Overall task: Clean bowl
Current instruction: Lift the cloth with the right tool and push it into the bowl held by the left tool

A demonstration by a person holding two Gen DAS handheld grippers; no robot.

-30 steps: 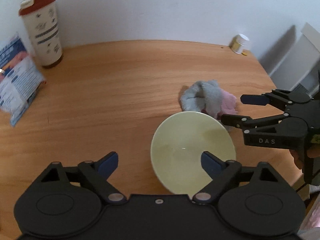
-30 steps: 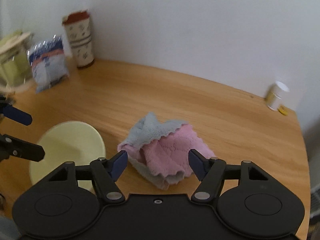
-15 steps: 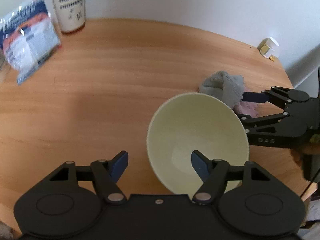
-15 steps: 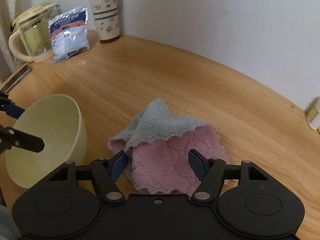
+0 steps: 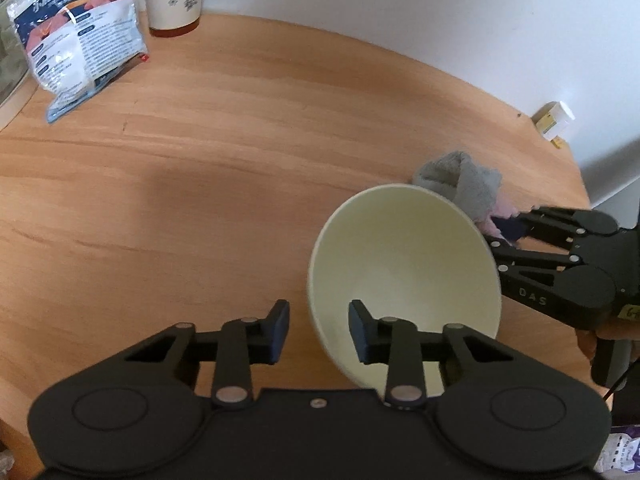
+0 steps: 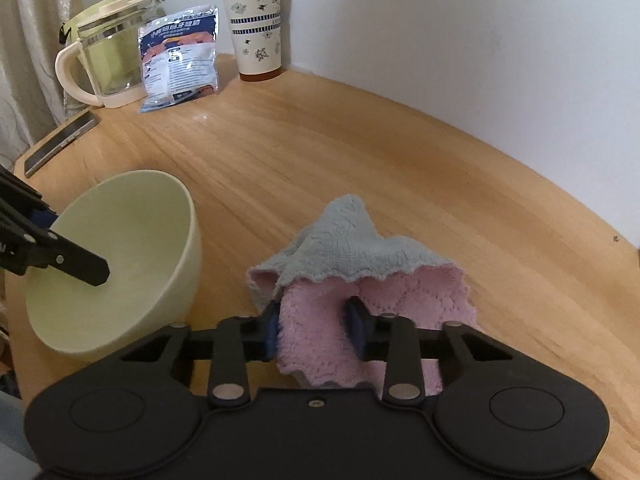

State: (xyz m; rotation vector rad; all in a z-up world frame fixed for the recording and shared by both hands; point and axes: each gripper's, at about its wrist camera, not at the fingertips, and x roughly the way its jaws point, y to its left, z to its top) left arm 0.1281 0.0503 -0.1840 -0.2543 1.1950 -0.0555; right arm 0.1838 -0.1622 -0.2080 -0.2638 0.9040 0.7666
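Early stage, no wiping yet. One pale green bowl tilted up off the tabletop, rim pinched by left claw, one finger inside, one outside the wall. Bowl inside looks bare, no visible dirt. One pink-and-grey cloth lying crumpled on tabletop just right of bowl; right claw narrowed around the pink fold, pads touching fabric, apparently gripping, cloth not lifted. Left to do, by judgement: raise cloth, bring into bowl, rub inside, set both down. Counts: one bowl, one cloth, two claws, one tumbler with red lid, one printed packet, one clear jug, one phone, one small white bottle at far edge.
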